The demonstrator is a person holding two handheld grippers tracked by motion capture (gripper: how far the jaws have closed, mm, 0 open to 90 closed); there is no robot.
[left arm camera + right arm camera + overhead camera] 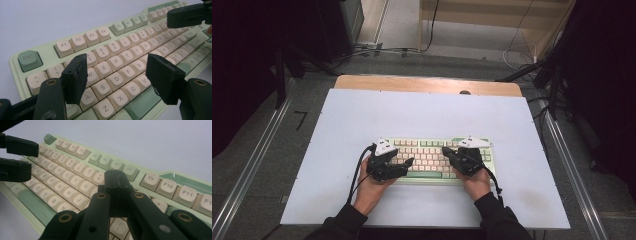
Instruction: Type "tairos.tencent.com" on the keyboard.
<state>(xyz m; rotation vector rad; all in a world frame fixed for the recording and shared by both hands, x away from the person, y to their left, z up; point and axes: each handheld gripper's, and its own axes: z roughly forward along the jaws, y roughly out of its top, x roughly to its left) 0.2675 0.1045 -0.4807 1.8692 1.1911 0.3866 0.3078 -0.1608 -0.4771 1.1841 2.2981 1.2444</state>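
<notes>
One mechanical keyboard (432,157), pale green case with cream and green keycaps. One white tabletop sheet (422,112). Two handheld black grippers: left gripper (411,161), right gripper (445,150). Two grey three-cornered plates, one atop each gripper. Two hands, two dark sleeves. One small dark item (465,92) on the wooden far edge, possibly a knob; too small to tell.
</notes>
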